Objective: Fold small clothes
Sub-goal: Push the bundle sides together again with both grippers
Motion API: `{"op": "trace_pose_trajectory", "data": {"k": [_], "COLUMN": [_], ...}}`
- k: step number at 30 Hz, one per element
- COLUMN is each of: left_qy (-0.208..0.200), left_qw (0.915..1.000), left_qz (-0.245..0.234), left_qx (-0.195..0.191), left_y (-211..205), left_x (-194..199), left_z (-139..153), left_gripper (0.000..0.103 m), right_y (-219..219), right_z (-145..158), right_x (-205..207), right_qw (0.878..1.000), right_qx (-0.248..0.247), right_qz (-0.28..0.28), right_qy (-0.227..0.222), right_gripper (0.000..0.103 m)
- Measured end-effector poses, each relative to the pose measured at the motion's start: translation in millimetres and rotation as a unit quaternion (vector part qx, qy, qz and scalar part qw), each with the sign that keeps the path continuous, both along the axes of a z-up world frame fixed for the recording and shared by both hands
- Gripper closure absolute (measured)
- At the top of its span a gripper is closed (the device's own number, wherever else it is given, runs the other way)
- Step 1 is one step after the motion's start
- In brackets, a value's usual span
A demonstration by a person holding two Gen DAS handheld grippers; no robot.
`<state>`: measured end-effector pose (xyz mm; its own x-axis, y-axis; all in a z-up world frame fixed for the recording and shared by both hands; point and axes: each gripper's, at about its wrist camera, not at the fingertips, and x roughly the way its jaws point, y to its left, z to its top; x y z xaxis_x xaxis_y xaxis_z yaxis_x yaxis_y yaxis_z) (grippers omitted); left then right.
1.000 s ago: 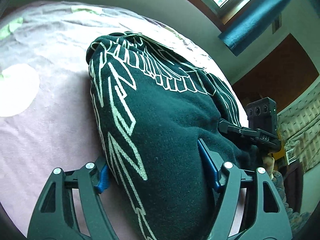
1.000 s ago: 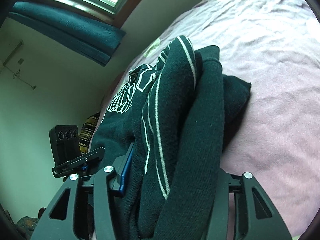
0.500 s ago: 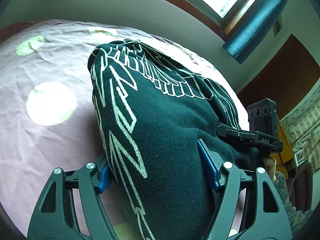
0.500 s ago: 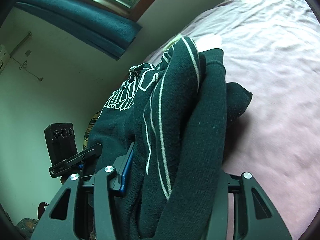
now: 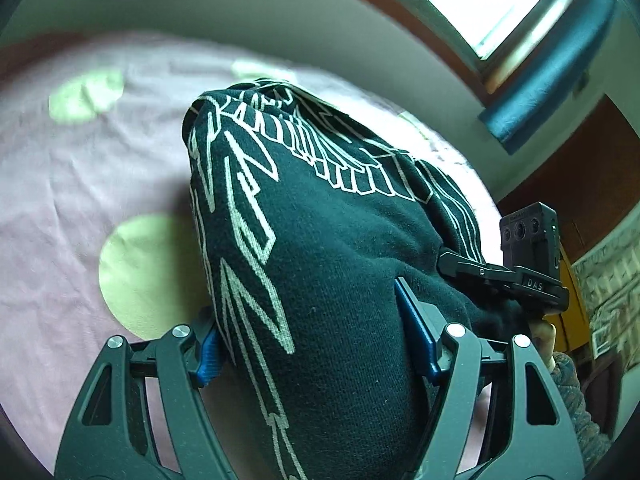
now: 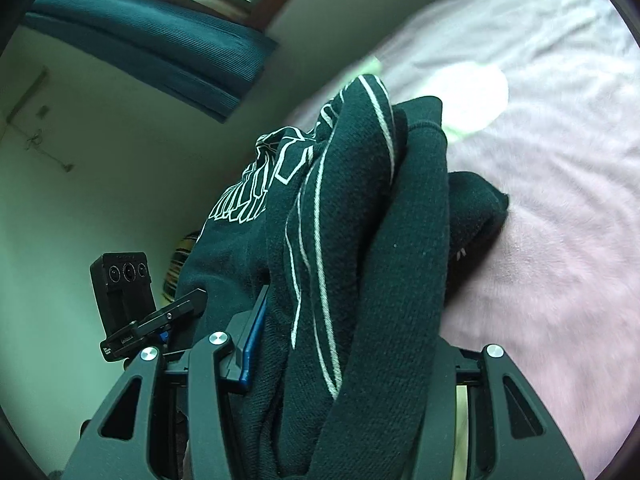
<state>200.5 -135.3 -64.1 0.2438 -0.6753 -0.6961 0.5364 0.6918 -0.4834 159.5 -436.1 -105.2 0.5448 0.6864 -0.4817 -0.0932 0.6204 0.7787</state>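
Sweater (image 5: 340, 280), dark green, bunched and clamped in both left gripper (image 5: 316, 344) and right gripper (image 6: 344, 340) above pink bedsheet (image 5: 80, 200)

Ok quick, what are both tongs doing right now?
Left tongs: shut on the dark green sweater.
Right tongs: shut on the same sweater.

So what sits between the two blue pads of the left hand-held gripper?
A thick bundle of the dark green sweater fills the gap of the left hand-held gripper, pad to pad; the left wrist view shows it.
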Motion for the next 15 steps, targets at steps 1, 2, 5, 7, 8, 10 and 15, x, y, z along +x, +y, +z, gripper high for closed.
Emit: {"op": "trace_pose_trajectory", "data": {"k": [1, 2, 5, 7, 8, 10, 15], "left_qy": [0.014, 0.026, 0.048, 0.043, 0.039, 0.029, 0.024], "left_qw": [0.9999, 0.9996, 0.9976, 0.9977, 0.9979, 0.9981, 0.9964], "left_qz": [0.002, 0.005, 0.005, 0.001, -0.001, 0.0, 0.001], "left_qx": [0.001, -0.004, -0.05, -0.051, -0.052, -0.055, -0.081], "left_y": [0, 2, 13, 15, 16, 26, 57], "left_x": [5, 10, 17, 13, 11, 3, -31], "left_z": [-10, -19, -34, -33, -30, -23, -15], "left_gripper": [0.03, 0.03, 0.029, 0.026, 0.024, 0.021, 0.013], "right_y": [-1, -2, -9, -10, -10, -12, -20], "right_z": [-8, -14, -27, -29, -29, -22, 8], "right_x": [3, 5, 4, 3, 1, -2, -54], "right_qw": [1.0, 1.0, 0.999, 0.998, 0.998, 0.998, 1.0], "right_qx": [0.002, 0.009, 0.05, 0.06, 0.063, 0.062, 0.016], "right_qz": [0.0, 0.0, 0.002, 0.007, 0.008, 0.004, -0.011], "right_qy": [0.008, 0.012, 0.015, 0.018, 0.02, 0.028, 0.001], "right_gripper": [0.055, 0.055, 0.053, 0.049, 0.045, 0.04, 0.03]}}
